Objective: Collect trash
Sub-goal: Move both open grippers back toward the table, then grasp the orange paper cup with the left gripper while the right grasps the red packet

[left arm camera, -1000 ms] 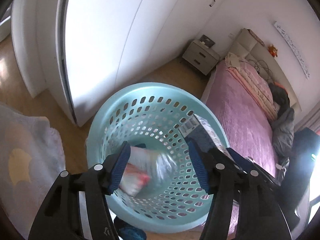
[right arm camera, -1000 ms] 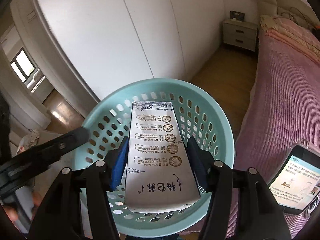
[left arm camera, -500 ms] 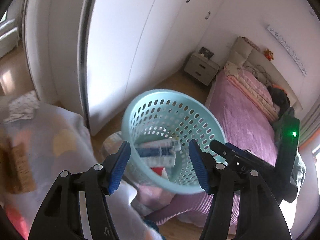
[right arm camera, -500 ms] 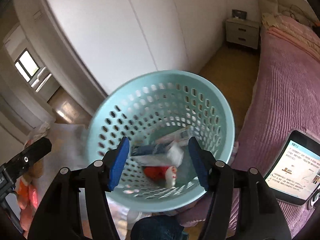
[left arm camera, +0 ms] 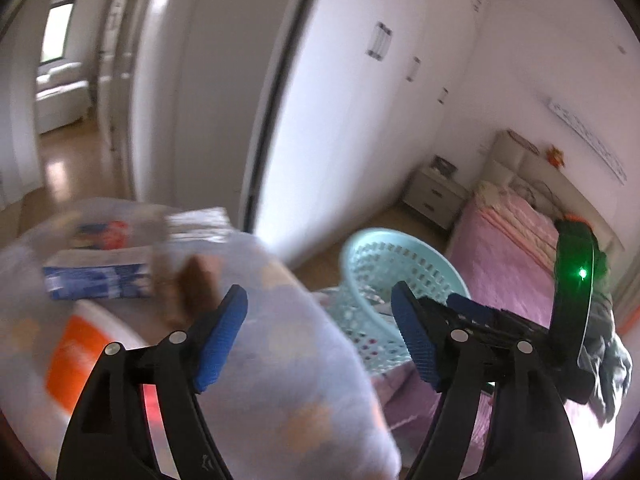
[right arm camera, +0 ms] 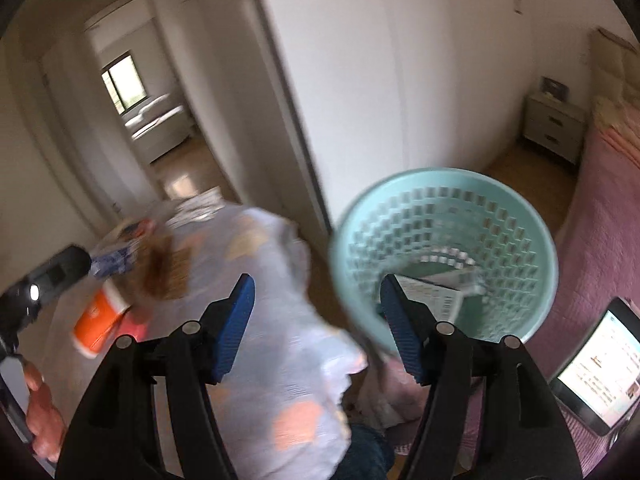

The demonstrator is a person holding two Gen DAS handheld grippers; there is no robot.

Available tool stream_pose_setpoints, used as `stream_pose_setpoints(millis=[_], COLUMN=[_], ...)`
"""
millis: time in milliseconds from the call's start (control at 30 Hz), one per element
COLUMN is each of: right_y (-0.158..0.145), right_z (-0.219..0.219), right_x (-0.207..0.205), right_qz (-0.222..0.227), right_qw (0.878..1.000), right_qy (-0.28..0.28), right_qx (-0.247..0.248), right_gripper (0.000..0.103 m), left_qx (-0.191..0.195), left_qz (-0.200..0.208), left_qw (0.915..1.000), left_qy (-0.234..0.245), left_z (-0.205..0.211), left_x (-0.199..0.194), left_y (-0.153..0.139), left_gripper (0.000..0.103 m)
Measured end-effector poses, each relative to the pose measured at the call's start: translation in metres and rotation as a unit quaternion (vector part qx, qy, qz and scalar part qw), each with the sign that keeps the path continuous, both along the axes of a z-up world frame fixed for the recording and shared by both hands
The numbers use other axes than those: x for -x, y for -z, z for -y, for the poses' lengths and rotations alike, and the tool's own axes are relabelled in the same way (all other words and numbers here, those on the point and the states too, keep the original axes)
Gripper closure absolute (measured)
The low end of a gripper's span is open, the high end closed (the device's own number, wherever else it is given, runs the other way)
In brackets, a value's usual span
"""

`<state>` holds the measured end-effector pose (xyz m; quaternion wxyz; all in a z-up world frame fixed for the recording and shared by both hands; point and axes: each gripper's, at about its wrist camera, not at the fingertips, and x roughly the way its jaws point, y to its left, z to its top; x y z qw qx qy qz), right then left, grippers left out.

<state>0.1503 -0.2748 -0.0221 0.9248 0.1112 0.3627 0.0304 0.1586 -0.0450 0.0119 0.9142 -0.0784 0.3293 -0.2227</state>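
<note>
— Teal plastic basket is my landmark. A second ago my right gripper was holding a printed carton over it; now that carton lies inside, at the bottom, along with something silvery I can't make out through the blur.

— And the grippers?

— Both empty with the jaws wide apart. The left gripper dropped its wrapper in a moment earlier too, and both have swung away from the basket toward the cloth-covered table to its left.

— So two pieces are in. What's left?

— On the table, well to the left of the basket, I see a blue-and-white box, a brown lump beside it, an orange-and-white cup lying on its side, and some crinkly foil packaging farther back. Everything is smeared by motion, so I won't call labels.

— Meaning?

— I judge the drop step done and the next pickup starting. The basket sits at the edge of the pink bed, close enough that each return trip should be short.
</note>
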Motion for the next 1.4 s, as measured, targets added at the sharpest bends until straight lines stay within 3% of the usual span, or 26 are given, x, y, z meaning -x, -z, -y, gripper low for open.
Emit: stream_pose_setpoints(millis=[233,367,600,967,1100,1267,1400], right_y=[0.005,0.018,0.035,0.045,0.048,0.051,0.057], right_z=[-0.076,-0.11,-0.145,-0.171,-0.183,-0.198,-0.205], right_x=[0.001,0.0,-0.001,-0.003,-0.004,-0.006,-0.008], right_qz=[-0.009,-0.023,-0.04,-0.053,-0.059,-0.063,-0.069], right_qw=[0.997,0.995,0.99,0.985,0.982,0.979,0.977], right_qy=[-0.068,-0.099,-0.13,-0.162,-0.176,-0.191,-0.202], right_qx=[0.019,0.023,0.031,0.036,0.039,0.037,0.024], right_gripper=[0.041,0.041,0.041,0.039,0.039,0.039,0.039], left_qx=[0.0,-0.024,-0.049,-0.042,-0.038,-0.033,-0.005], left_qz=[-0.003,-0.033,-0.071,-0.107,-0.109,-0.103,-0.091], left_qw=[0.9976,0.994,0.9894,0.9897,0.99,0.9896,0.9894], left_qy=[-0.068,-0.101,-0.117,-0.086,-0.081,-0.095,-0.112], left_z=[-0.078,-0.117,-0.157,-0.151,-0.146,-0.147,-0.162], left_x=[0.016,0.01,0.008,-0.006,-0.005,0.003,0.019], left_y=[0.009,0.03,0.069,0.099,0.103,0.102,0.094], left_gripper=[0.018,0.018,0.018,0.018,0.033,0.035,0.035])
